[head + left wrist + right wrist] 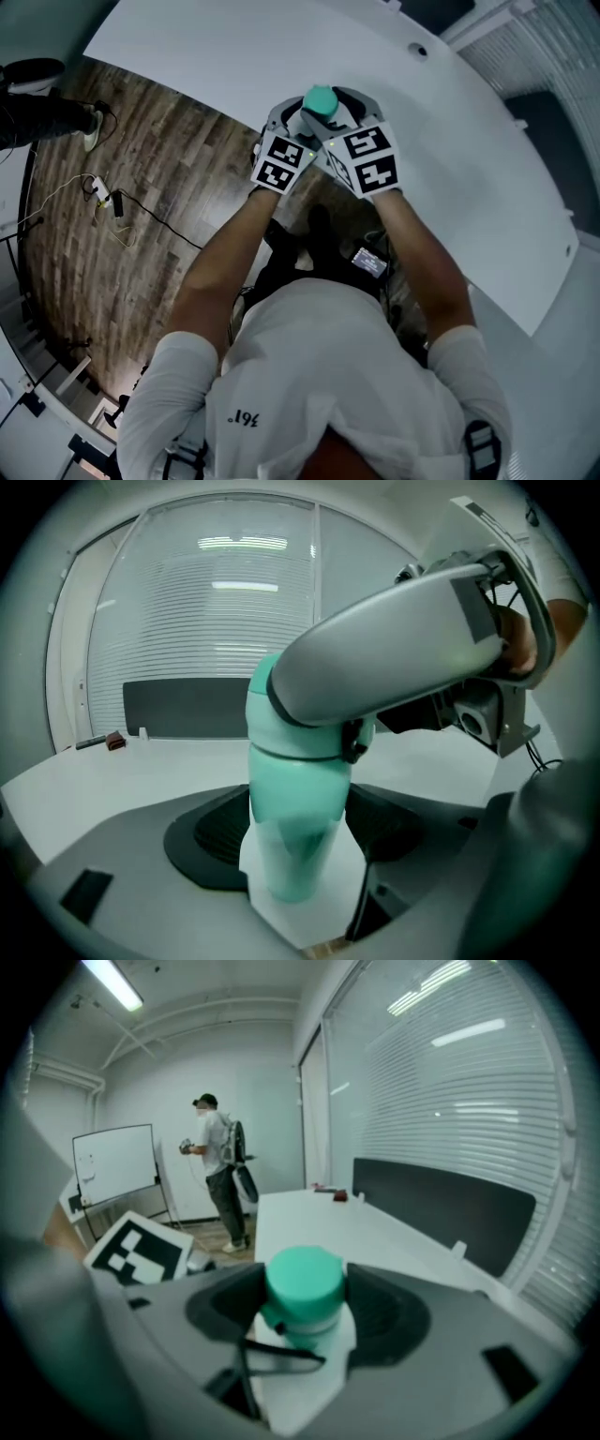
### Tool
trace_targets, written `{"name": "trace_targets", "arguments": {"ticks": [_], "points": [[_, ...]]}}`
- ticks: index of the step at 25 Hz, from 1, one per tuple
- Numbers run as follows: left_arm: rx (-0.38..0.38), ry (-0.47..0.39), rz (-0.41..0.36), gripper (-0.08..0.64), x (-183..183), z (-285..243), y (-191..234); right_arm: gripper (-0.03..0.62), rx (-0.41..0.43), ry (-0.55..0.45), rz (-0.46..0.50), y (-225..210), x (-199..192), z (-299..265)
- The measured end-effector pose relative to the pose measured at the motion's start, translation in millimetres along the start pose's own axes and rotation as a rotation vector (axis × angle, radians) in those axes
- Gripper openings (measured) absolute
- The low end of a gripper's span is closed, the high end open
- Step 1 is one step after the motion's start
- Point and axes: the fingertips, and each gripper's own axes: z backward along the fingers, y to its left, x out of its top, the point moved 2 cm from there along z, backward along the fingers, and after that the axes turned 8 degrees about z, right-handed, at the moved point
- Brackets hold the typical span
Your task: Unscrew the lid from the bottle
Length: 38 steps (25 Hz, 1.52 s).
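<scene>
Head view: left gripper [295, 127] and right gripper [339, 117] packed tight around a teal lid [321, 98], right at the near edge of the white counter [225, 47]. Wooden floor [112, 197] off to the left.

Left gripper view: jaws pressed onto the body of the bottle [295, 836], upright; standing or lifted, hard to tell. Lid seated flush, no gap at the seam.

Right gripper view: jaws closed on the lid from both sides. Both ends gripped, so by the look of it the unscrewing all left to do. Far off, a whiteboard [112, 1162], a person [220, 1166] standing, blinds [450, 1082] along the right.
</scene>
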Motion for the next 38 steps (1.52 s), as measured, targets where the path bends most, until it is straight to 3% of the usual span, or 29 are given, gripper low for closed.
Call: {"name": "trace_targets", "arguments": {"ticks": [6, 20, 38], "points": [[-0.03, 0.011, -0.012, 0.328, 7.3, -1.5, 1.1, 0.282, -0.013, 0.008, 0.014, 2.6, 2.0, -1.3], [-0.303, 0.132, -0.152, 0.328, 4.1, 1.8, -7.1, 0.282, 0.161, 0.016, 0.173, 8.3, 0.8, 5.5], [-0.287, 0.122, -0.126, 0.328, 2.5, 0.6, -7.1, 0.282, 0.111, 0.006, 0.185, 9.1, 0.3, 7.4]]}}
